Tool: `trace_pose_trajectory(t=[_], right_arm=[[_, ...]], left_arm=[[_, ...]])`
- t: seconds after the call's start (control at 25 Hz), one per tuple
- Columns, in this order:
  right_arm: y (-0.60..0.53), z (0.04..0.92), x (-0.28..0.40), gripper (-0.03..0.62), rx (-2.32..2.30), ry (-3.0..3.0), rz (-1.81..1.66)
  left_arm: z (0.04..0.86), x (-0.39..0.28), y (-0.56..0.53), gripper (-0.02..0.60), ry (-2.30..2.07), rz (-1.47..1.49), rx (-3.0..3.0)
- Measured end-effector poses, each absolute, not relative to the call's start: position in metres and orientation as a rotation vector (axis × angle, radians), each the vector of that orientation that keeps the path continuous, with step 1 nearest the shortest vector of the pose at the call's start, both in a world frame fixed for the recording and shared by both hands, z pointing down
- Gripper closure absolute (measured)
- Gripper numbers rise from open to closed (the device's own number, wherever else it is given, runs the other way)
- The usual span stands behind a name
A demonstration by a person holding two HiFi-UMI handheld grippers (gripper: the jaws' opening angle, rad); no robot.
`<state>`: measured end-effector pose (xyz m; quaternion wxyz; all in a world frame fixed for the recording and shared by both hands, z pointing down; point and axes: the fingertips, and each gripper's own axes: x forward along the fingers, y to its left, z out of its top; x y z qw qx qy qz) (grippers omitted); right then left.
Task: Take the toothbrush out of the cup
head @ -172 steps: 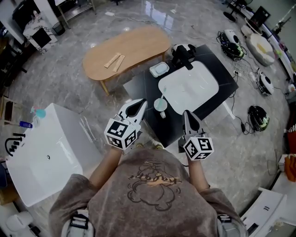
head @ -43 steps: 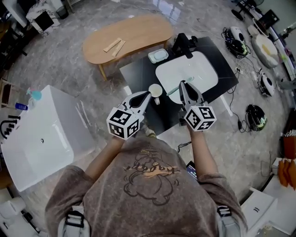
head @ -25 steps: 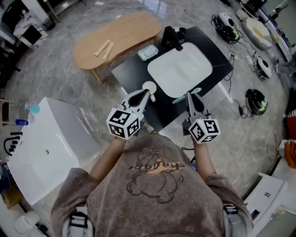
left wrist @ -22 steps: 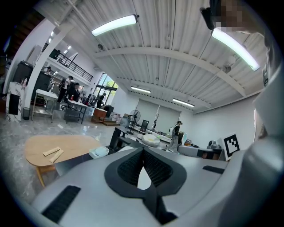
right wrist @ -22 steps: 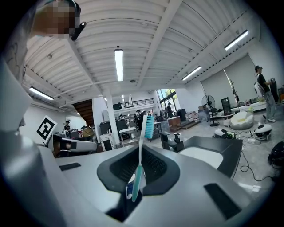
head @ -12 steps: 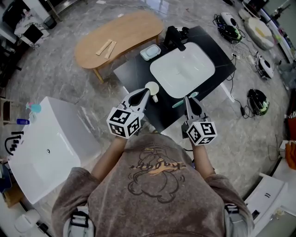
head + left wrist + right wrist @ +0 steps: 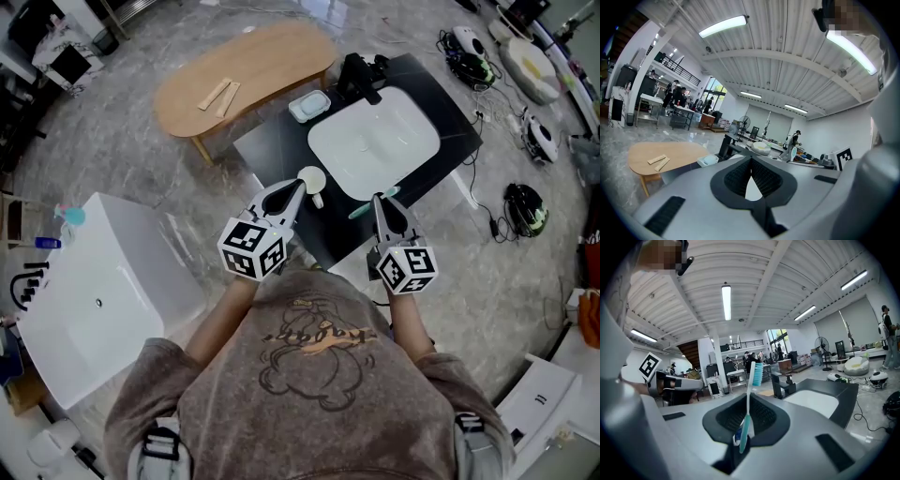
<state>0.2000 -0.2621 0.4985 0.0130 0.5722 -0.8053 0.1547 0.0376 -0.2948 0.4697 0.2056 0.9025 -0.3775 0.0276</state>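
Item: teal-and-white plastic toothbrush (image 7: 751, 380), bristle head teal.
Location of item: clear of the white round cup (image 7: 310, 179); it hangs crosswise over the front edge of the black tabletop (image 7: 281, 150), just beside the white rectangular basin (image 7: 375, 141).
Right gripper (image 7: 381, 201): pressed together on the toothbrush handle low down, so the shaft and head stand out past the jaws.
Left gripper (image 7: 297, 189): tip at the cup's near rim. Its jaws are drawn almost together with a white sliver between the pads, which I judge to be the cup's wall or handle, pinched to steady it.
Cup: upright on the tabletop by the basin's near-left corner, apart from the toothbrush.
Step in hand: removal looks complete, and the brush is carried free of the cup.
Next move: probably laying the brush down on bare tabletop. That calls for a low, level approach before the right jaws part, with the head kept off the basin rim.
Caution: the grip is narrow, so the brush may pivot if it is knocked.
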Motion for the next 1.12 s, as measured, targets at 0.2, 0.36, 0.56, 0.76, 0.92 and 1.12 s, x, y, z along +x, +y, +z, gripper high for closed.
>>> trace_pose_trajectory(t=[0.2, 0.36, 0.56, 0.76, 0.92, 1.12], right_arm=[[-0.2649, 0.4982, 0.1973, 0.576, 1.775, -2.513, 0.482], [-0.2664, 0.4990, 0.1955, 0.576, 1.775, -2.518, 0.489], [-0.2651, 0.4979, 0.1934, 0.576, 1.773, -2.521, 0.492], [-0.2645, 0.4986, 0.1946, 0.576, 1.779, -2.518, 0.494], [-0.2632, 0.4976, 0.1959, 0.576, 1.785, -2.516, 0.494], [-0.2620, 0.4956, 0.1979, 0.577, 1.785, -2.517, 0.493]], left_arm=[[0.4687, 0.0350, -0.2962, 0.560, -1.061, 0.079, 2.513], [0.4702, 0.0346, -0.2959, 0.560, -1.066, 0.080, 2.508], [0.4693, 0.0347, -0.2932, 0.560, -1.066, 0.078, 2.506], [0.4714, 0.0351, -0.2925, 0.560, -1.062, 0.076, 2.503], [0.4704, 0.0356, -0.2915, 0.560, -1.060, 0.073, 2.502], [0.4698, 0.0387, -0.2897, 0.560, -1.052, 0.073, 2.502]])
